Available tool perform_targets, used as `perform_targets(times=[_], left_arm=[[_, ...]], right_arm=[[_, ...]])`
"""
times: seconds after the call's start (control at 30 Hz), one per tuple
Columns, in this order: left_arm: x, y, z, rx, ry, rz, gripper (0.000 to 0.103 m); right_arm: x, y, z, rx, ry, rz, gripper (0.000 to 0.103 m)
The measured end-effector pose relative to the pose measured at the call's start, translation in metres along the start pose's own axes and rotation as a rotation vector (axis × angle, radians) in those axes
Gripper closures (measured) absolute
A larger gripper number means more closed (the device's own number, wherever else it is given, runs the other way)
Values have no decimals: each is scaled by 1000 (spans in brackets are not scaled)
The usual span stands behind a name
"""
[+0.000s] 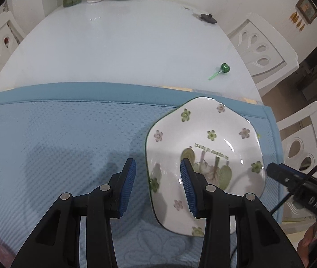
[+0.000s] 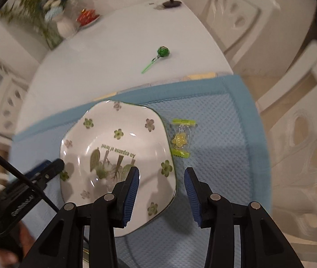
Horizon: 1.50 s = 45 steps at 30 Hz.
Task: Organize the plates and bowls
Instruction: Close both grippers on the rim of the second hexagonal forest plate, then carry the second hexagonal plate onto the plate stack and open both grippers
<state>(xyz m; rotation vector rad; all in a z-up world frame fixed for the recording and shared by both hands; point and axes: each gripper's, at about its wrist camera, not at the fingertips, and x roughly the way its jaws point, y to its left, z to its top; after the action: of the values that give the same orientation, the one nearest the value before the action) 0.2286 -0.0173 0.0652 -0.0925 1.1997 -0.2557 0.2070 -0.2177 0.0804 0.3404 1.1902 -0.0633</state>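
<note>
Evidently both claws hang spread and empty, the left claw [image 1: 157,174] straddling the flowered plate's [image 1: 212,134] left rim and the right claw [image 2: 161,176] its right rim, seemingly to lift it; the plate lies on the blue mat [image 1: 57,138] atop the bench [image 1: 118,44].

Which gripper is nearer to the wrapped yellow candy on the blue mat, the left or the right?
Right. The right gripper straddles the plate edge beside the candy; the left gripper straddles the plate's opposite edge.
</note>
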Motion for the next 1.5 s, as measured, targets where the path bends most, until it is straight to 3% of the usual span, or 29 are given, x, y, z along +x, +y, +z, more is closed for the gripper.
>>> perform_targets(times=[0.1, 0.2, 0.27, 0.4, 0.53, 0.77, 0.9, 1.1, 1.27, 1.5], left_arm=[[14, 12, 2, -41, 32, -38, 60], [31, 24, -1, -103, 89, -114, 60], [36, 25, -2, -112, 96, -126, 61], [41, 19, 2, -77, 76, -111, 61], [49, 15, 19, -41, 49, -92, 61], [56, 9, 33, 5, 31, -181, 60], [43, 0, 12, 93, 16, -123, 60], [44, 17, -4, 39, 48, -191, 61], [44, 2, -5, 112, 8, -103, 65], [18, 0, -13, 102, -26, -83, 67]], right_arm=[[7, -20, 2, 61, 7, 61, 63], [17, -26, -1, 58, 27, 102, 63], [25, -23, -6, 40, 34, 115, 63], [38, -11, -13, 0, 24, 143, 63], [50, -11, -18, 41, 26, 124, 70], [51, -14, -31, 69, -54, 203, 71], [51, -14, -28, 30, -62, 201, 72], [52, -17, -23, -18, -76, 214, 72], [48, -10, -28, -78, -89, 162, 72], [31, -9, -27, -31, -80, 150, 72]])
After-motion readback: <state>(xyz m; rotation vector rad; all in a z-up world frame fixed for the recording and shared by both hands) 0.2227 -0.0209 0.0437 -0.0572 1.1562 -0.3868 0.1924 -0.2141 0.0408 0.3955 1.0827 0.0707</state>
